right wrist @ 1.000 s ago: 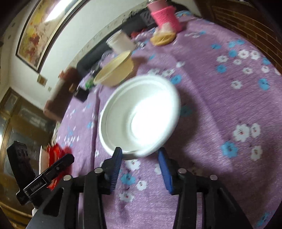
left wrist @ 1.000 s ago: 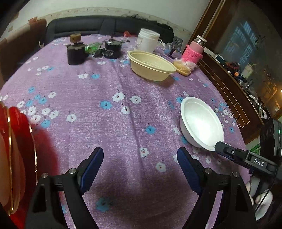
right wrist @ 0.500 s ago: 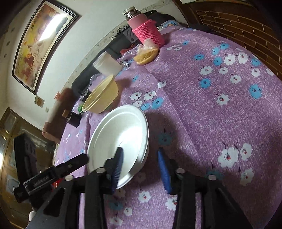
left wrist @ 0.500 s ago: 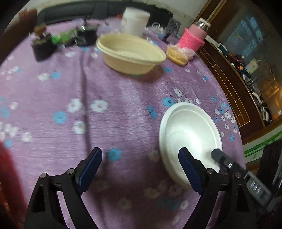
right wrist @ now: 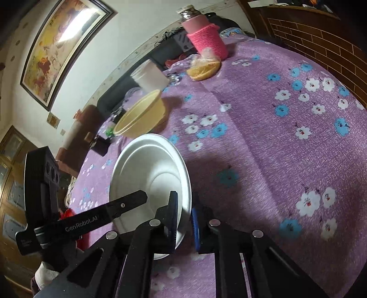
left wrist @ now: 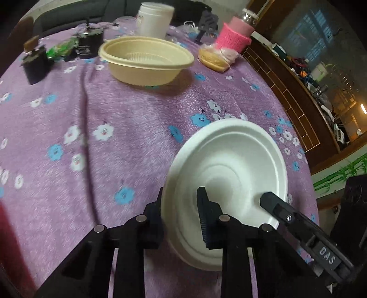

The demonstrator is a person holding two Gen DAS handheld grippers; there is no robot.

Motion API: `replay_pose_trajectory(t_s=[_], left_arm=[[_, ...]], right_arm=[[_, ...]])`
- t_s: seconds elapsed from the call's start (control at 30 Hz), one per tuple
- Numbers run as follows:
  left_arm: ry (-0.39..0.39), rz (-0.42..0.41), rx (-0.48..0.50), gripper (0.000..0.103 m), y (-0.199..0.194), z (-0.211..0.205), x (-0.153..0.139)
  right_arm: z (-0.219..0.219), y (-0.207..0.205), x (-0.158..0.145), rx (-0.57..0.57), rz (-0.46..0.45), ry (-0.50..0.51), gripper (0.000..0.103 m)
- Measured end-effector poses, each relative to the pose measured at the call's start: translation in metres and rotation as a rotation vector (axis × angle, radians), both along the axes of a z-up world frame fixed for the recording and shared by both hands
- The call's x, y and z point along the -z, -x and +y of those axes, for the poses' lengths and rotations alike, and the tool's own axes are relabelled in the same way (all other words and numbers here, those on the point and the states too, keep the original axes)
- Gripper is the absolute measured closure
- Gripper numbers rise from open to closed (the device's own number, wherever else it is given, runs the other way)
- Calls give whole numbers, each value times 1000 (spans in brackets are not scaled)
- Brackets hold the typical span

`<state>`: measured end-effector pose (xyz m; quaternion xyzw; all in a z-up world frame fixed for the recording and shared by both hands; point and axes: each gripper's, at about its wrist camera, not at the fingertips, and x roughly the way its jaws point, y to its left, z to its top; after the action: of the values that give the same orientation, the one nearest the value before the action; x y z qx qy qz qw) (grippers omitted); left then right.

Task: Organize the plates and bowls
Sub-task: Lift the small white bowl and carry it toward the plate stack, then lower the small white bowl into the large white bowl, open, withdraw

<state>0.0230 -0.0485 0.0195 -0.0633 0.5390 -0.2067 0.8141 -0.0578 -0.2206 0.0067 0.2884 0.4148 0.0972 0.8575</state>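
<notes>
A white foam bowl point(left wrist: 229, 167) is tilted above the purple flowered tablecloth point(left wrist: 114, 119). My left gripper point(left wrist: 182, 206) is shut on the bowl's near left rim, one finger inside and one outside. My right gripper point(right wrist: 184, 211) is shut on the bowl's point(right wrist: 151, 174) opposite rim. Each gripper shows in the other's view: the right one point(left wrist: 298, 224) and the left one point(right wrist: 96, 217). A cream plastic bowl point(left wrist: 146, 62) stands farther back on the table; it also shows in the right wrist view point(right wrist: 142, 114).
At the table's far side stand a white tub point(left wrist: 156, 20), a bottle in a pink knitted sleeve point(left wrist: 236, 36), bagged bread point(left wrist: 215, 59) and dark jars point(left wrist: 89, 43). Something red point(left wrist: 9, 247) lies at the left edge. A wooden cabinet point(left wrist: 298, 91) runs along the right.
My left gripper swung right from the red plates to the white bowl and closed on its rim. My right gripper closed tighter on the opposite rim. The bowl has tilted up.
</notes>
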Motion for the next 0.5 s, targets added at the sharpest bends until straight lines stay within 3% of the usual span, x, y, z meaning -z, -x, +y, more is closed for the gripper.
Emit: replay_pose_trajectory(t_s=[0.23,0.5], left_arm=[[72,-106,-70,79,55,65,-58],[52,-227,-271,77,105,173,-102]], right_arm=[[44,16,-40,-89,-73,-3,92],[147,20,-89,-283,-177,-19,91]])
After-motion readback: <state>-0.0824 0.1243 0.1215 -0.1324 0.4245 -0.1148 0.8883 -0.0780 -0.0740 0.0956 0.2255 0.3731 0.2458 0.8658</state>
